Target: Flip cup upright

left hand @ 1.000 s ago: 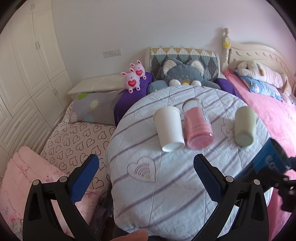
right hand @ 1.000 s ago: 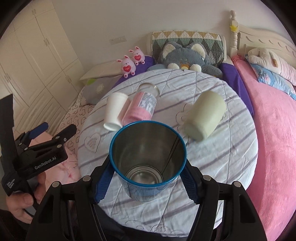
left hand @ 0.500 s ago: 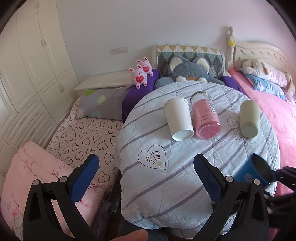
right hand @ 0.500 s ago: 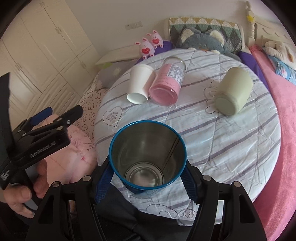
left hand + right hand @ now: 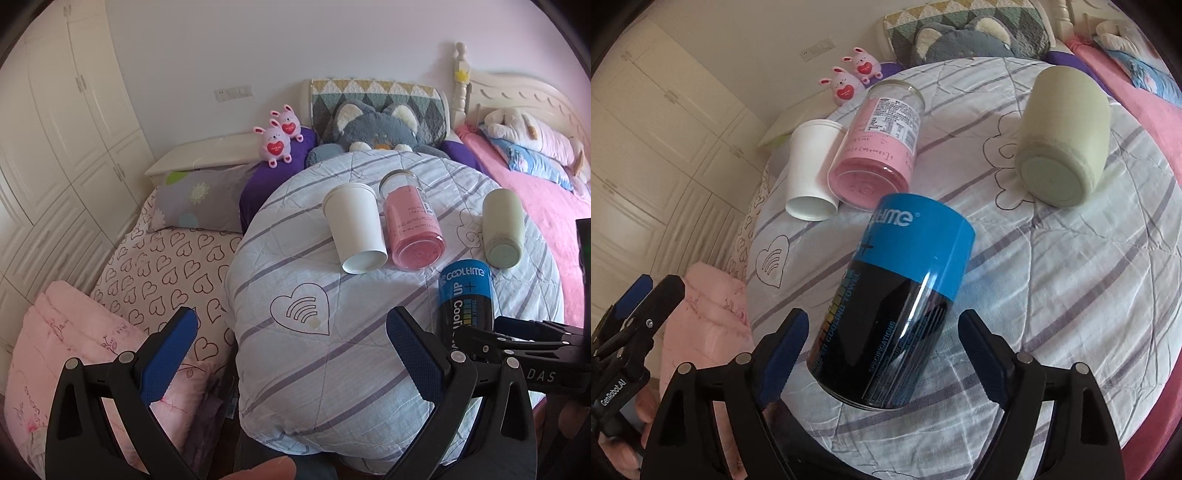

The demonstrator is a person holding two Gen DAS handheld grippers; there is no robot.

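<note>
A blue and black metal cup [image 5: 897, 302] stands upright on the round striped cushion [image 5: 1071, 280], between the spread fingers of my right gripper [image 5: 886, 354], which is open and does not touch it. It also shows in the left wrist view [image 5: 466, 299]. A white paper cup [image 5: 356, 229], a pink glass jar [image 5: 412, 225] and a pale green cup [image 5: 503, 227] lie on their sides further back. My left gripper [image 5: 291, 354] is open and empty above the cushion's near left edge.
Plush toys [image 5: 279, 138] and a grey cat pillow [image 5: 376, 125] sit behind the cushion. A pink bed [image 5: 546, 206] is to the right, heart-print bedding [image 5: 166, 266] to the left, white wardrobes [image 5: 55, 129] at far left.
My right gripper set the blue cup upright on the cushion and opened, letting it go. Before, the cup was held with its mouth facing the camera. The left gripper stayed open.
</note>
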